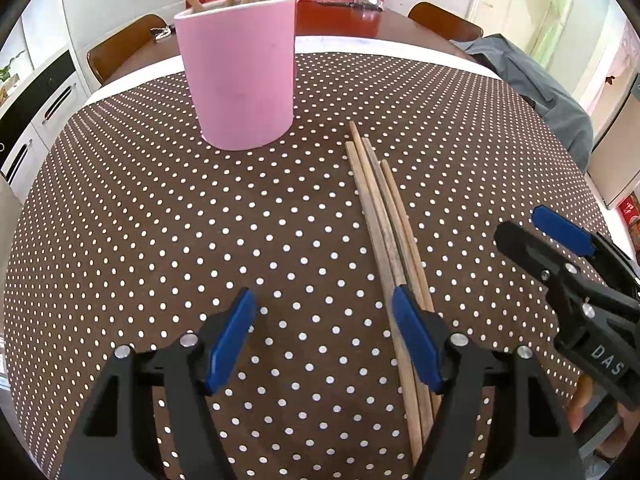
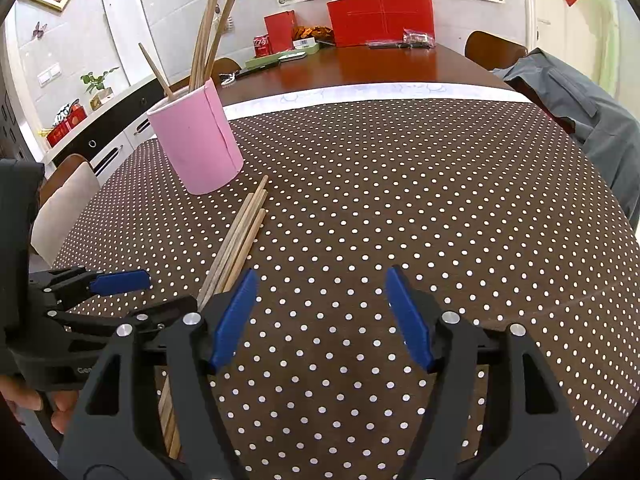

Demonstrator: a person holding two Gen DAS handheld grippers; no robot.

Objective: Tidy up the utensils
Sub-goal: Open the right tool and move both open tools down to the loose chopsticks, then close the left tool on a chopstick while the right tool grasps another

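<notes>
The bundle of long tan wooden chopsticks [image 1: 384, 216] lies on the polka-dot worktop [image 1: 160, 220], running six to twelve o'clock, under the released left tongs' [image 1: 324, 340] right finger, nearer than the released right tongs [image 2: 320, 316].

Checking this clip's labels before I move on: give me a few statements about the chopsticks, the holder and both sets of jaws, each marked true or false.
1. The pink holder stands upright with chopsticks in it. True.
2. Loose chopsticks lie on the dotted tablecloth. True.
3. The left gripper is clamped on a chopstick. False: its jaws stand open, with the chopsticks beside one jaw.
4. The right gripper holds the holder. False: its jaws are open and empty.
</notes>
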